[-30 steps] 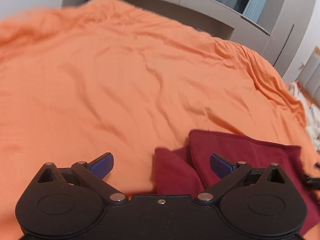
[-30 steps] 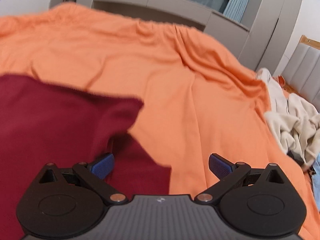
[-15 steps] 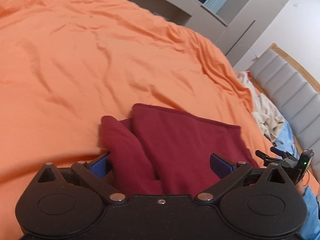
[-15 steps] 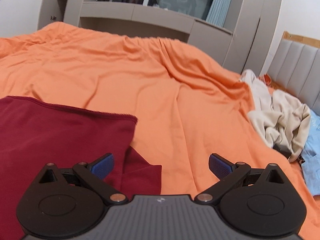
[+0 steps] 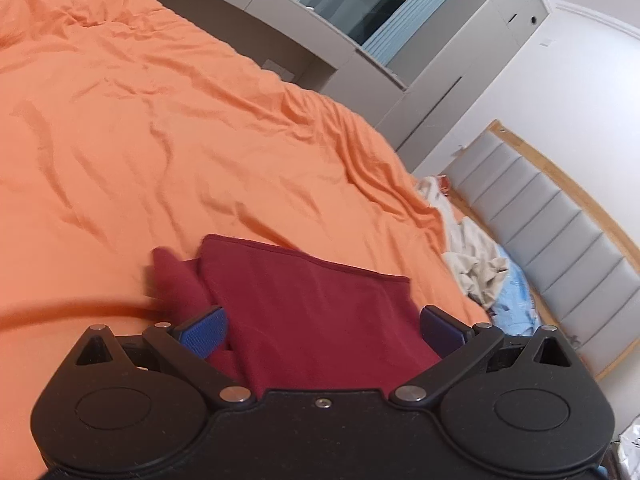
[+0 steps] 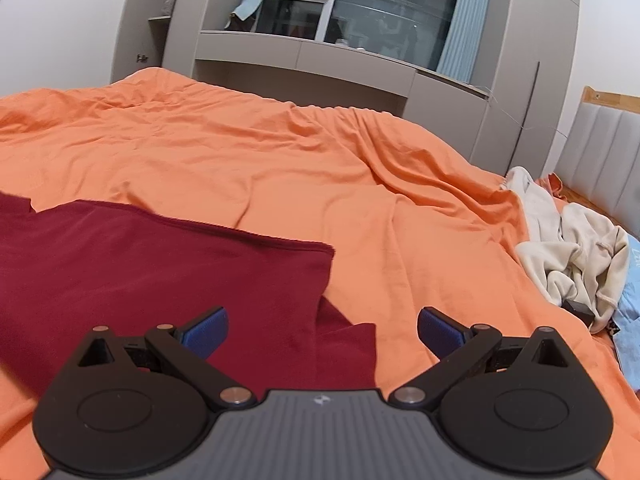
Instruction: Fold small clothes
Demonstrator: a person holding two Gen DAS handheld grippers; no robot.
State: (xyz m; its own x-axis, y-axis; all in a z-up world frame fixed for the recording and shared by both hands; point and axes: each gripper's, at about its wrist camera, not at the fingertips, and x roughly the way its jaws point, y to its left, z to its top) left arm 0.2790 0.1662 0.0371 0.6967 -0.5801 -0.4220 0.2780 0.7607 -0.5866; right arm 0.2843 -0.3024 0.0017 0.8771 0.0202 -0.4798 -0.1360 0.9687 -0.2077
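The left gripper (image 5: 322,326) stands with its jaws spread wide and nothing clamped between them; its blue pads (image 5: 202,330) sit low over the dark red garment (image 5: 312,300), and contact cannot be confirmed from this view. The right gripper (image 6: 322,326) is likewise spread wide and empty, with one pad over the garment's near right corner and the other over bare cover. The garment lies flat on the orange bed cover (image 6: 280,168), already doubled: an upper layer with a stitched hem (image 6: 240,236) running along its far edge, and a lower layer showing past it at the right corner (image 6: 348,344) and at the left as a narrow tongue (image 5: 172,276). Judged from the drape and the soft creases, the fabric is a light, limp knit that will sag when lifted and hold no shape of its own; it looks neither slippery nor fragile. The soundest hold is assessed to be a pinch at the hemmed corners, one gripper to each, taking both layers together so the fold does not slide apart. Well to the right of the garment, near the grey padded headboard (image 6: 600,152), lies a heap of cream clothing (image 6: 572,248) beside a pale blue item (image 5: 516,296).
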